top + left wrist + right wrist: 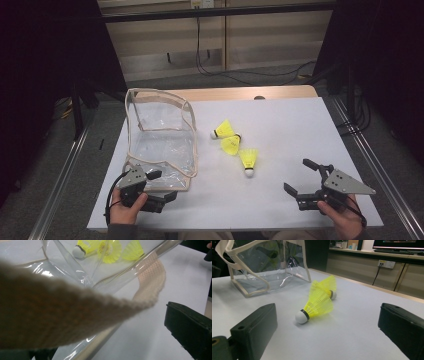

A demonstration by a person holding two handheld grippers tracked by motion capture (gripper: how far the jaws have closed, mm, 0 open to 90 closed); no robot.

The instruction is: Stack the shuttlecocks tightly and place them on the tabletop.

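Reaching for the nearest shuttlecock [248, 161], mid-desk toward its front edge, the right tongs [301, 176] stand spread; close across the white cork. Left tongs [159, 186] pinch the clear bag [162, 135] strap [75, 317]; hold it steady.

I read the bench [280, 150] evenly lit from above, surroundings dark. Glare streaks the bag [75, 272]; its strap [62, 317] is blurred close up.
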